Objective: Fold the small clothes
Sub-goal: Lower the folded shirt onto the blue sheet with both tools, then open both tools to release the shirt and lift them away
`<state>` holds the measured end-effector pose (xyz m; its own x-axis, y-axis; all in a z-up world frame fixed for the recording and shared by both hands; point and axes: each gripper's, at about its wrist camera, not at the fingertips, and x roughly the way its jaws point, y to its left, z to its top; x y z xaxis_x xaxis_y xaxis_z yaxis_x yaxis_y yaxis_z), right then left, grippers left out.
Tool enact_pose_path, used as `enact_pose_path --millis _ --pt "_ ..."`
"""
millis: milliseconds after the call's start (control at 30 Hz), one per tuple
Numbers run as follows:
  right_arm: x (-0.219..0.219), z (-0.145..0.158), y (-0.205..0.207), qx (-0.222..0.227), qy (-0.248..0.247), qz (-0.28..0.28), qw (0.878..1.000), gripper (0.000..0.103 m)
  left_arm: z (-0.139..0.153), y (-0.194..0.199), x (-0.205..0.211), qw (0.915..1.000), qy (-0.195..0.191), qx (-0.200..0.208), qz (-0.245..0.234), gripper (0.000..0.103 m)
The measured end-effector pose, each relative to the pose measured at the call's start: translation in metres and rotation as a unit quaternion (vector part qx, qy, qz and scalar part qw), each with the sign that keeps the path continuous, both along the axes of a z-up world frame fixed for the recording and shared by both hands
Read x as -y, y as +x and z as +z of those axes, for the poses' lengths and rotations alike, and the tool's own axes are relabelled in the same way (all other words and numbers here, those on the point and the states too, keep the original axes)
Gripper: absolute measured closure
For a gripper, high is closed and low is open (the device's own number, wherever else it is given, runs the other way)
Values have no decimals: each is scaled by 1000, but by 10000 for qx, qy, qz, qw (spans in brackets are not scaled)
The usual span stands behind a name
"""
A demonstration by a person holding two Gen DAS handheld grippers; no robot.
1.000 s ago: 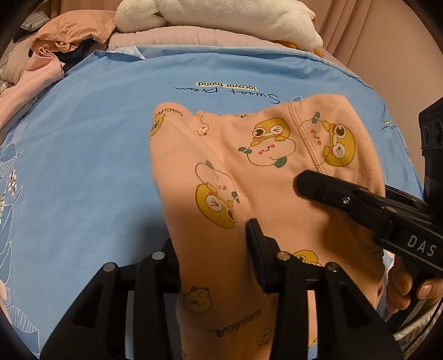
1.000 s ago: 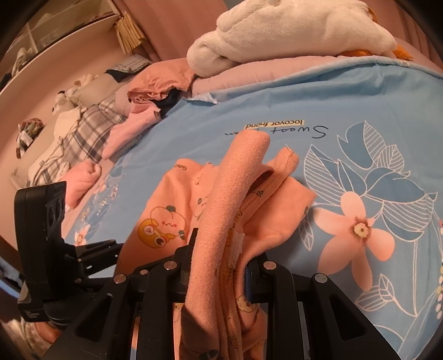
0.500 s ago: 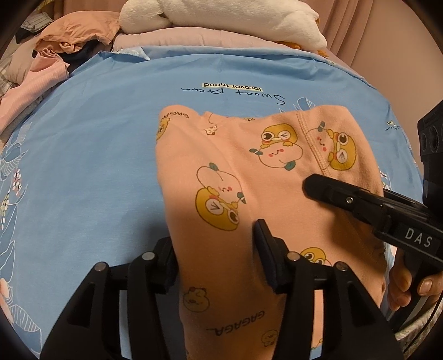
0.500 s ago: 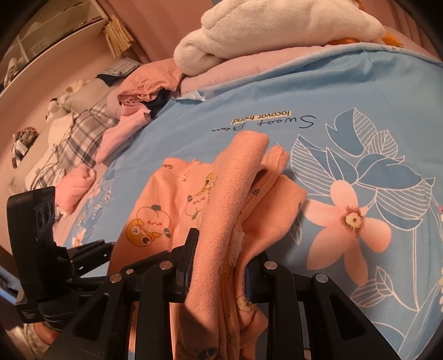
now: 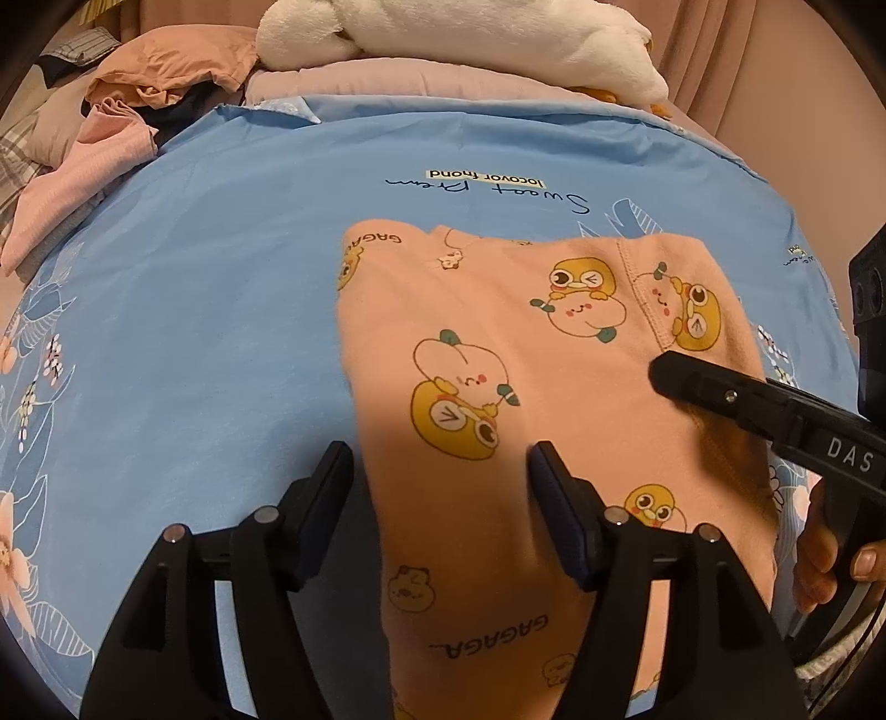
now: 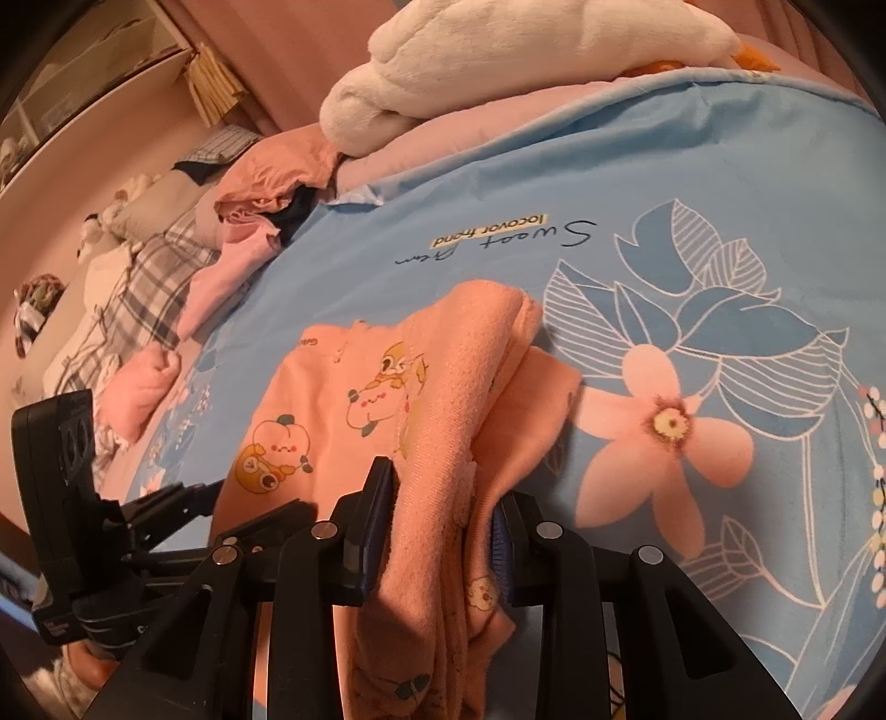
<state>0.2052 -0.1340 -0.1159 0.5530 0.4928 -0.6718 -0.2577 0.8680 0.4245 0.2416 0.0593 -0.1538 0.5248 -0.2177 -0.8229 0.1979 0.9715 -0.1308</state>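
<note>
A small peach garment with yellow cartoon prints point(image 5: 515, 354) lies folded on the blue flowered sheet point(image 5: 194, 332). My left gripper point(image 5: 440, 482) is open, its jaws wide apart over the garment's near left part. My right gripper point(image 6: 440, 498) is shut on the garment's bunched right edge point(image 6: 465, 387) and holds it a little raised. The right gripper also shows in the left wrist view point(image 5: 736, 399), over the garment's right side. The left gripper shows in the right wrist view point(image 6: 166, 509) at the garment's left edge.
A white plush blanket point(image 5: 470, 33) lies on a pink quilt at the back. A heap of pink and peach clothes point(image 5: 111, 122) sits at the back left, with a rolled pink item point(image 6: 138, 387) and plaid bedding point(image 6: 127, 288) beyond the sheet's left edge.
My left gripper opened wider and let go of the garment's left edge, drawing back a little. My right gripper lowered the bunched edge toward the sheet, still shut on it.
</note>
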Motion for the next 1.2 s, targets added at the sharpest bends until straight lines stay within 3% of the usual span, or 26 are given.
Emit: enact_pose_path --millis 400,1200 --pt "8 -4 -3 -81 41 -165 9998 72 0 -2 -6 9999 122 -18 120 22" --pt "19 2 -14 -77 -149 -415 9990 69 1 -11 -10 9984 320 -219 401 8"
